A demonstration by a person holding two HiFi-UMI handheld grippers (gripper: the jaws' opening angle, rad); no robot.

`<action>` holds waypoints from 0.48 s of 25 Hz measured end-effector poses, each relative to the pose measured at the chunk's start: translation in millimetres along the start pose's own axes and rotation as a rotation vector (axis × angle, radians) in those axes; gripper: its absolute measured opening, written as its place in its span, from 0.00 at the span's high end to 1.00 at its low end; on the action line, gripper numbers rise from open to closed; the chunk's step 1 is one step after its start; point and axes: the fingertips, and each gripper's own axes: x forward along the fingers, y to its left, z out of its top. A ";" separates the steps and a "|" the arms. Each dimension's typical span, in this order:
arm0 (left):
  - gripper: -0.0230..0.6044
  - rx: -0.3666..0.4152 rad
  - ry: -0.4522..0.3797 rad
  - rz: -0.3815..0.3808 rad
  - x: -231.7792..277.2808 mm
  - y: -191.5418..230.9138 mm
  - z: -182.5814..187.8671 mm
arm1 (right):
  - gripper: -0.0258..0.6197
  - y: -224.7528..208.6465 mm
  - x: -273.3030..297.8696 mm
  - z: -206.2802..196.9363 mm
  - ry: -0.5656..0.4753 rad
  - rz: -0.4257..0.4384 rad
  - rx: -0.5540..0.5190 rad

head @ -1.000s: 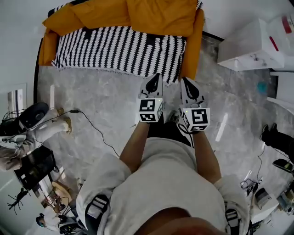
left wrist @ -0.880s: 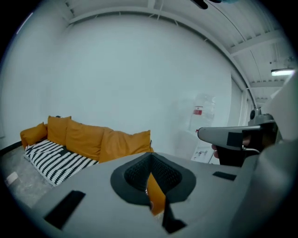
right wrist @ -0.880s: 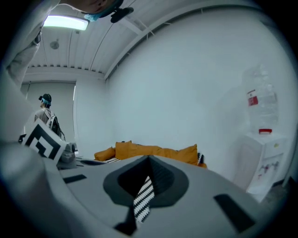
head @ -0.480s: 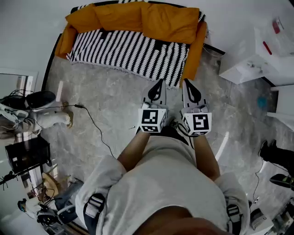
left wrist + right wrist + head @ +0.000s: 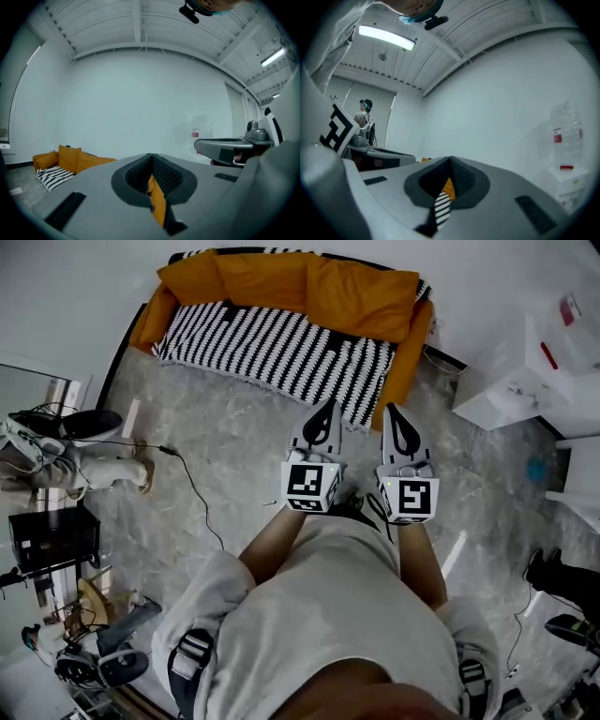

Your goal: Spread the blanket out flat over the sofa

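Observation:
The black-and-white striped blanket lies spread over the seat of the orange sofa, and its front edge hangs toward the floor. My left gripper and right gripper are held side by side over the grey floor, short of the sofa's right end, both shut and empty. In the left gripper view the sofa and blanket sit small at the lower left, beyond my shut left gripper. In the right gripper view a sliver of striped blanket shows past my shut right gripper.
A white cabinet stands right of the sofa. A black cable runs across the marble floor at the left, near shoes and equipment. Another person stands far off in the right gripper view.
The sofa has shifted right and grown smaller in the head view, as the view draws back from it. Both grippers stay shut and side by side.

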 end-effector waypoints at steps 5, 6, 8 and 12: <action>0.95 0.017 -0.013 -0.018 0.1 0.2 9.8 | 0.93 3.2 0.5 5.0 -0.002 -0.005 -0.007; 0.95 0.018 -0.015 -0.021 1.3 -0.6 12.5 | 0.93 2.1 1.4 7.5 -0.008 -0.006 -0.009; 0.95 0.020 -0.022 -0.025 3.7 -3.0 16.7 | 0.93 -0.6 2.8 11.9 -0.019 -0.007 -0.014; 0.95 0.029 -0.031 -0.031 6.7 -9.4 17.0 | 0.93 -6.5 1.6 13.7 -0.026 -0.014 -0.018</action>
